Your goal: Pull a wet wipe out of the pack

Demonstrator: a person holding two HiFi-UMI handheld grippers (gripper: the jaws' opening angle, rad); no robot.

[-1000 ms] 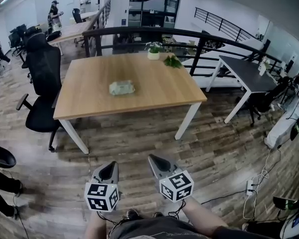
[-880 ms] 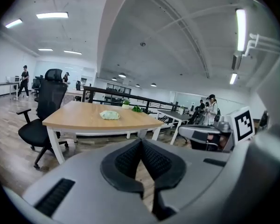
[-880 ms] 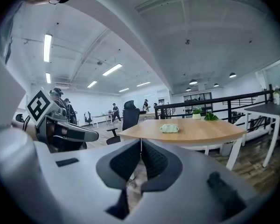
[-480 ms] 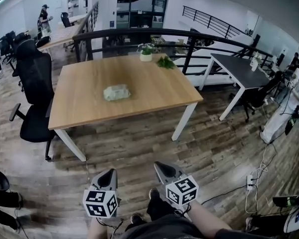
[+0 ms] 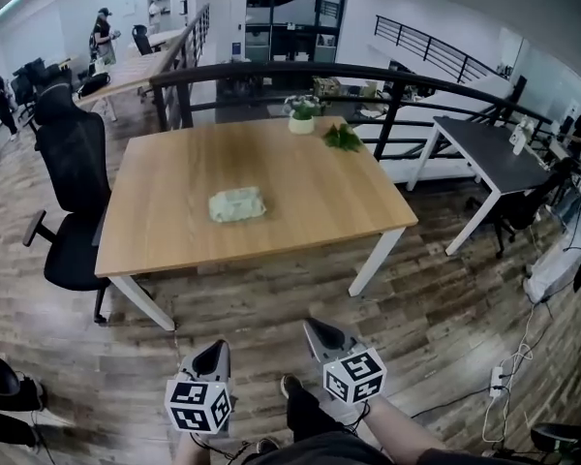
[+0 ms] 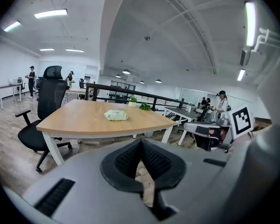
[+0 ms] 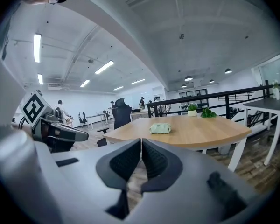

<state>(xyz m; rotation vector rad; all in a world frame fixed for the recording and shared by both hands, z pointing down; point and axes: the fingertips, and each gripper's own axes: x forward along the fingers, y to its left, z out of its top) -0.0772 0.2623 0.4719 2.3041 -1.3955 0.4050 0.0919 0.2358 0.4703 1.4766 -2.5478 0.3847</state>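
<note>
A pale green wet-wipe pack [image 5: 237,204] lies near the middle of a wooden table [image 5: 300,177]; it also shows as the pack [image 6: 116,115] in the left gripper view and the pack [image 7: 160,129] in the right gripper view. My left gripper [image 5: 212,351] and right gripper [image 5: 320,329] hang side by side over the wooden floor, well short of the table's near edge. Both are shut with nothing between the jaws, as seen at the left gripper [image 6: 141,143] and the right gripper [image 7: 141,142].
A black office chair [image 5: 70,177] stands at the table's left side. A potted plant [image 5: 301,115] and a leafy sprig [image 5: 343,138] sit at the table's far edge before a black railing [image 5: 271,71]. A dark table [image 5: 484,148] is to the right; cables [image 5: 513,356] lie on the floor.
Both grippers and the head have moved toward the table, which now looms larger and nearer. The jaws stayed shut throughout.
</note>
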